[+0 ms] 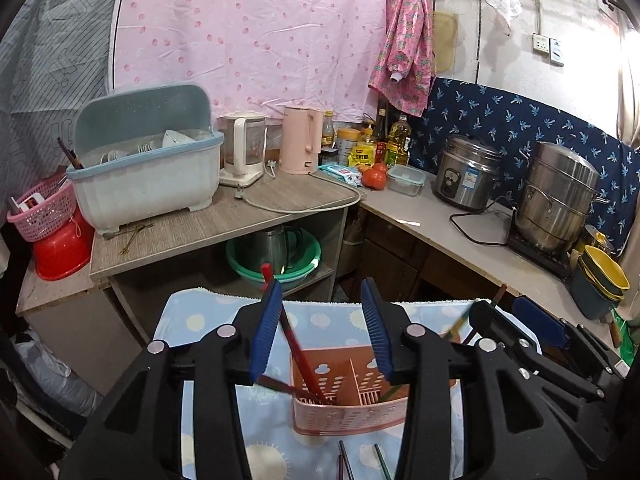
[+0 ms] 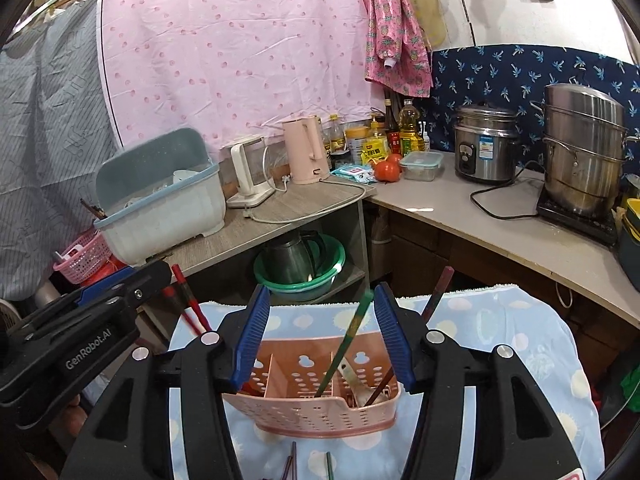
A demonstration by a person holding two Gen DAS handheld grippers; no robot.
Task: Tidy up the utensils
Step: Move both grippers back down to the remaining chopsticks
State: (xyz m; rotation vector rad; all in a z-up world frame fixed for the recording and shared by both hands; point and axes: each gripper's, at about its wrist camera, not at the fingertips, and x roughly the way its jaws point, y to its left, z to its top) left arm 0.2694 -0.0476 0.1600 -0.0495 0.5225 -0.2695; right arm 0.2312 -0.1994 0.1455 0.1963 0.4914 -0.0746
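A pink perforated utensil holder (image 1: 348,404) (image 2: 316,396) with compartments stands on a blue towel (image 2: 500,344). My left gripper (image 1: 324,304) is open above its left side; red chopsticks (image 1: 296,340) lean in the left compartment beside the left finger. My right gripper (image 2: 322,308) is open above the holder; a green chopstick (image 2: 346,344) stands in the middle compartment between its fingers, and a dark red chopstick (image 2: 438,294) leans in the right compartment. Loose chopsticks (image 2: 310,464) lie on the towel in front.
Behind stands a counter (image 1: 256,212) with a blue dish rack (image 1: 148,168), two kettles and bottles. A right counter (image 2: 500,224) holds a rice cooker and a steel steamer pot (image 2: 584,148). A green basin (image 2: 300,268) sits under the counter.
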